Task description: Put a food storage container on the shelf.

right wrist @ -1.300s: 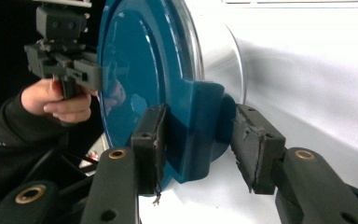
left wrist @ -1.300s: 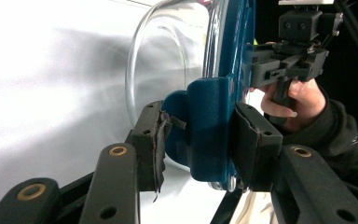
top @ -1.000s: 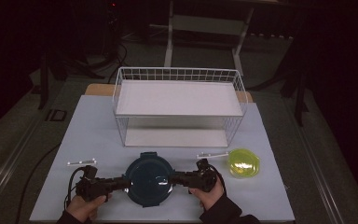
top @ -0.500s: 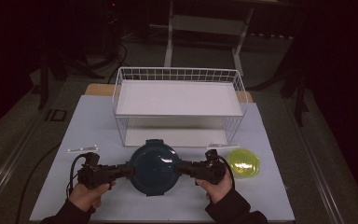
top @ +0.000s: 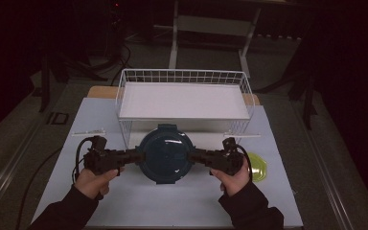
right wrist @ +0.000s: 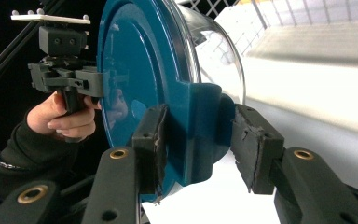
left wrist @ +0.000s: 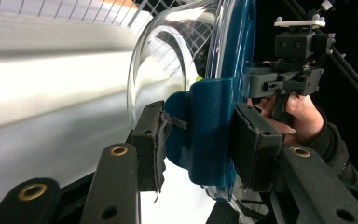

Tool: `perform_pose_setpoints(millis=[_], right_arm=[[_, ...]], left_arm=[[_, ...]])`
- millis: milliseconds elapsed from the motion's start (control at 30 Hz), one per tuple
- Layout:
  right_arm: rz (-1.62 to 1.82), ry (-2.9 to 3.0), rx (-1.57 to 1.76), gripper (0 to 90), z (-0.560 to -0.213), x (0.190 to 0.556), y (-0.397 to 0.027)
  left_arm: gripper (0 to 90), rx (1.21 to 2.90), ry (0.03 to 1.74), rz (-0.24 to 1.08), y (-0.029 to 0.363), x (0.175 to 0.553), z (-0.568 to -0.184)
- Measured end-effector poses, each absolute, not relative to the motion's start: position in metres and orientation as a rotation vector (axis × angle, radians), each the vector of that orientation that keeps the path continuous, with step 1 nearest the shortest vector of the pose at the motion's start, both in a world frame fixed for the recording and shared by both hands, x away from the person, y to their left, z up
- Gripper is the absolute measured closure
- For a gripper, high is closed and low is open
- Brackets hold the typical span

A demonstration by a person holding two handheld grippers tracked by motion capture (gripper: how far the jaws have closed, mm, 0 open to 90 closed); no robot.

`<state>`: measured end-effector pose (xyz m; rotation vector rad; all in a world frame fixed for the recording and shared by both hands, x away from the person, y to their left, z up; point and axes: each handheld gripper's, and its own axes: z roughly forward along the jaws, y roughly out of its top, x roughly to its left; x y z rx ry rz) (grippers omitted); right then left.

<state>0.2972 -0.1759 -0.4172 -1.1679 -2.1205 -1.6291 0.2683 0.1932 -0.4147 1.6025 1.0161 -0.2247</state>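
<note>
Your left gripper (top: pixel 133 156) is clamped on the left latch tab of the lidded glass container (top: pixel 166 153), which hangs above the mat just near of the wire rack (top: pixel 184 88). Your right gripper (top: pixel 196 156) grips the right tab likewise. Judged rigid, heavy, breakable, with slick plastic tabs: hold both tabs squarely and level.

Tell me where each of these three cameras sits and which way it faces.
High view: above the table's near side, looking down at the wire rack; both forearms show.
Left gripper view: on the left tool, facing the container's lid clip; own jaws show.
Right gripper view: on the right tool; own jaws show.
All share the blue-lidded glass container.
</note>
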Motion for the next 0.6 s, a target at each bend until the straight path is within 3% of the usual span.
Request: perform_pose_setpoints(millis=[600], right_arm=[[-1.727, -2.095, -1.205, 56.2, -0.358, 0.344, -0.2]], left_arm=[[56.9, 1.592, 0.953, -0.181, 0.169, 0.328, -0.357]])
